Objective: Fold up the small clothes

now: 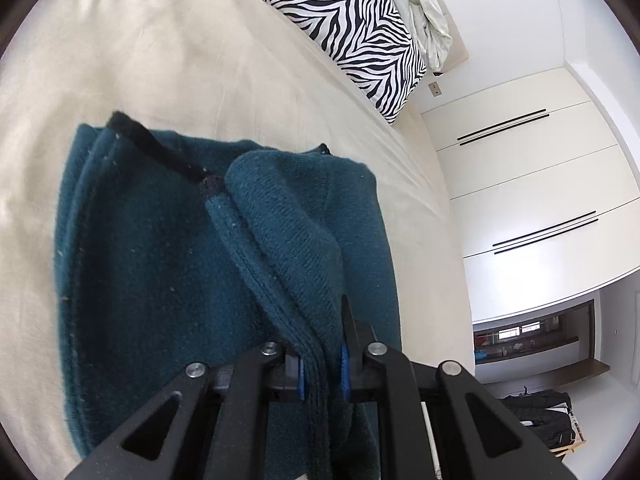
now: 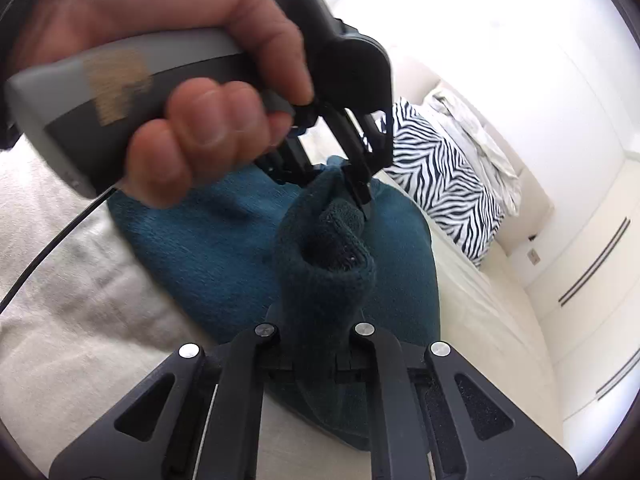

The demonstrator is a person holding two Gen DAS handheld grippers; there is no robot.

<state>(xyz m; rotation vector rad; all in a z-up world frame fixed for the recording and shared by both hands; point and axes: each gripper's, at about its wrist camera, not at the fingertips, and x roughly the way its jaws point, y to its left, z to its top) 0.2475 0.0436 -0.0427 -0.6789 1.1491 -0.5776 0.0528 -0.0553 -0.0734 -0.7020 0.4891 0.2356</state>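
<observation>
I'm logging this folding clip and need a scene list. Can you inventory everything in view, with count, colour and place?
Knit garment: one, teal with a black trim strip, lying on the bed, a fold of it lifted.
Bed sheet: one, cream, under the garment.
Pillow: one, black-and-white zebra stripes, at the far end of the bed.
Bedding: one crumpled heap, pale white, beyond the pillow.
Wardrobe: one, white doors with dark bar handles, beside the bed.
Left claw: one, black, shut on the garment's ribbed edge.
Right claw: one, black, shut on the lifted fold.
Left hand: one, gripping the left claw's grey handle.
</observation>
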